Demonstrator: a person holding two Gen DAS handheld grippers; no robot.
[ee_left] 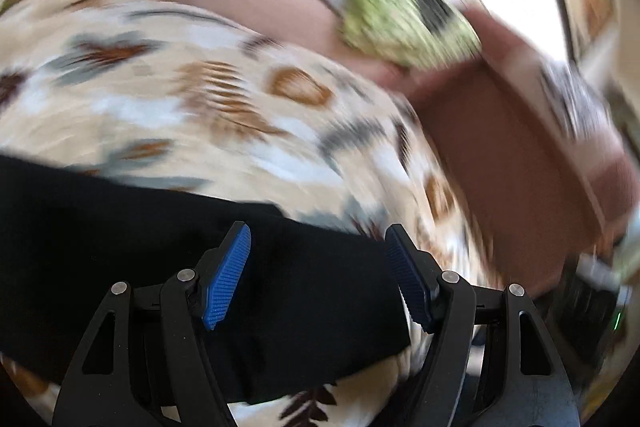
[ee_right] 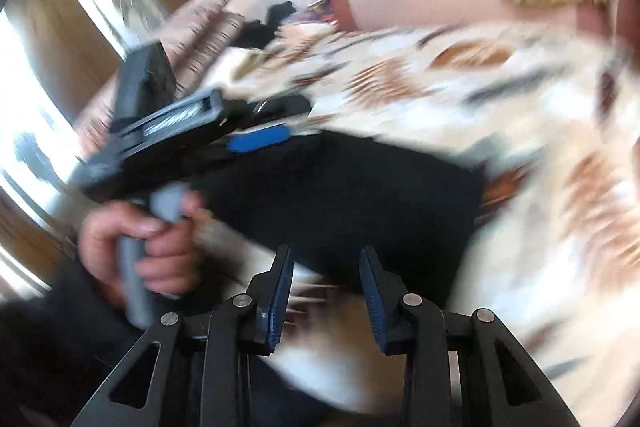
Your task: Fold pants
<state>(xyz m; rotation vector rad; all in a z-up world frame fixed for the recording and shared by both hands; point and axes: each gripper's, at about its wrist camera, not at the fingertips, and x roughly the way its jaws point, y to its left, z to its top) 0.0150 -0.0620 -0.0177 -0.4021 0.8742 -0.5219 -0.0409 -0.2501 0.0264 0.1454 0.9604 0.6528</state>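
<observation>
Clearly both empty: left gripper [ee_left: 318,275] spread wide over black fabric pants [ee_left: 160,227], right gripper [ee_right: 326,291] narrower; hasty grab risked pinching patterned cream bedspread [ee_left: 180,87] underneath.

- Both views were heavily smeared by motion blur; only the black gripper fingers with blue ribbed pads [ee_left: 228,275] at the bottom of each frame stayed sharp.
- Daylight blew out to white glare up and to the right of the left gripper [ee_left: 318,277], and far left of the right gripper [ee_right: 326,297].
- The cream leaf-patterned bedspread [ee_left: 168,99] was brightly lit but streaked.
- The black fabric pants [ee_right: 340,195] showed no detail.
- Fisheye curvature bent the edges, with dark corners.
</observation>
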